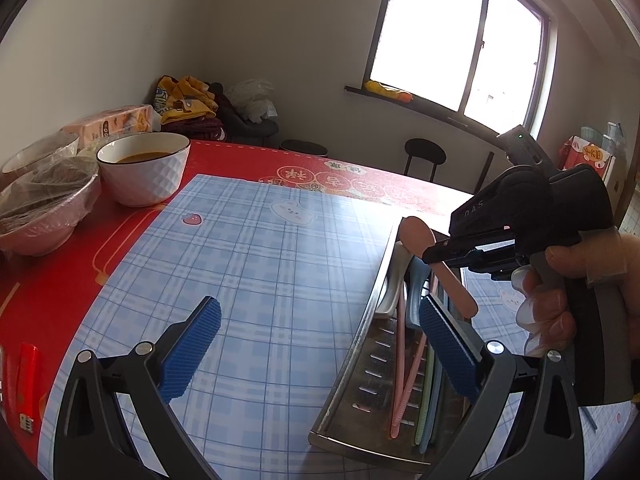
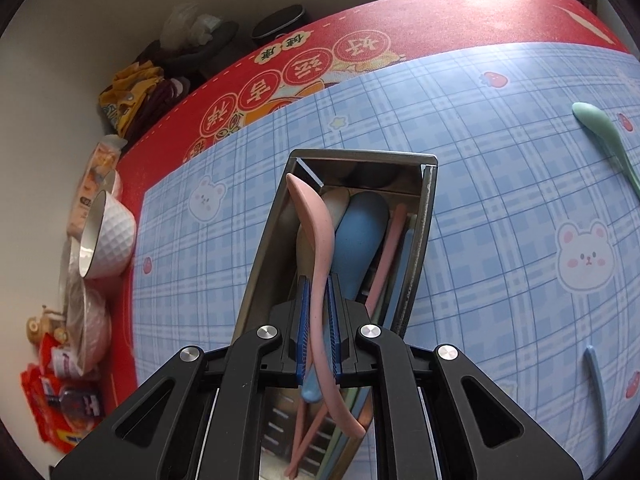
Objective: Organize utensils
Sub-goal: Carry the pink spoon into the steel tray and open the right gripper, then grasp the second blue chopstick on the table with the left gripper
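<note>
Pinching a pink spoon (image 2: 316,248) by its handle, right gripper (image 2: 318,336) holds it above the metal tray (image 2: 256,276) of utensils; left gripper (image 1: 320,344) hangs spread over the plaid mat (image 1: 260,264).

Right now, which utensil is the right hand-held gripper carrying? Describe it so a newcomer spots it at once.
Find the metal tray on the blue plaid mat. Above it, the right hand-held gripper pinches a pink spoon by its handle. Unlike the blue spoon and pink chopsticks lying inside, it is lifted clear.
</note>
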Motion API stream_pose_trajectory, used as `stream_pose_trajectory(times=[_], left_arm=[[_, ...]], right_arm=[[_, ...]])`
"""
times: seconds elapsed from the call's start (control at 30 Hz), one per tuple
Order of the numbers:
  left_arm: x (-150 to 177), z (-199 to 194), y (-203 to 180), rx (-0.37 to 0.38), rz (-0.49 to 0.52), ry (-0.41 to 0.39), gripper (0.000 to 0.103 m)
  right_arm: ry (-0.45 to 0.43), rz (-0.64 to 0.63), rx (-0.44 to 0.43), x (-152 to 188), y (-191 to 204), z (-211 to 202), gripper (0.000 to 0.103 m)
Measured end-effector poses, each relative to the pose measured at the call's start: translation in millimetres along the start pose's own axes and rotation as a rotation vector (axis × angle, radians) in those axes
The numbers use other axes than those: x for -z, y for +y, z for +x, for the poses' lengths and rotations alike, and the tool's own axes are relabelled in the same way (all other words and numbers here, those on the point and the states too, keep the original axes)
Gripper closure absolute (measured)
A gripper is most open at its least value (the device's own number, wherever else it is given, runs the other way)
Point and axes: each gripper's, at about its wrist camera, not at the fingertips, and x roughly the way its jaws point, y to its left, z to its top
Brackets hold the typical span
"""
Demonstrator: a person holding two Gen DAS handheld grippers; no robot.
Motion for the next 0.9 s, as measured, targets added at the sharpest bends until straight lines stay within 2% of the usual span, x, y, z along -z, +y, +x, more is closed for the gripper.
stream_pose_trajectory(times=[0.1, 0.17, 0.2, 0.4, 0.67, 0.9], left_arm=[[-0.1, 0.5, 0.3, -0.002, 0.000, 0.001, 0.006], [0.3, 1.0, 0.9, -0.004, -0.003, 0.003, 0.006], [0.3, 1.2, 1.6, -0.004, -0.005, 0.003, 0.006], [-0.5, 2.5, 4.7, -0.003, -0.017, 0.008, 0.006], [0.8, 0.8, 0.7, 0.000, 0.001, -0.003, 0.006], [3.8, -0.7, -8.1, -0.010, 0.039, -0.018, 0.006]], right_arm=[[0.019, 0.010, -0.020, 3.9, 0.7, 0.7, 0.089], [0.022, 0.022, -0.035, 6.0, 0.9, 0.4, 0.074], [0.022, 0.030, -0.046, 6.9, 1.1, 0.2, 0.073], [0.002, 0.002, -0.097, 8.2, 4.3, -7.9, 0.073], [-0.076, -0.125, -0.003, 12.8, -10.8, -32.3, 0.073], [-0.118, -0.225, 0.007, 37.8, -53.6, -63.1, 0.073]])
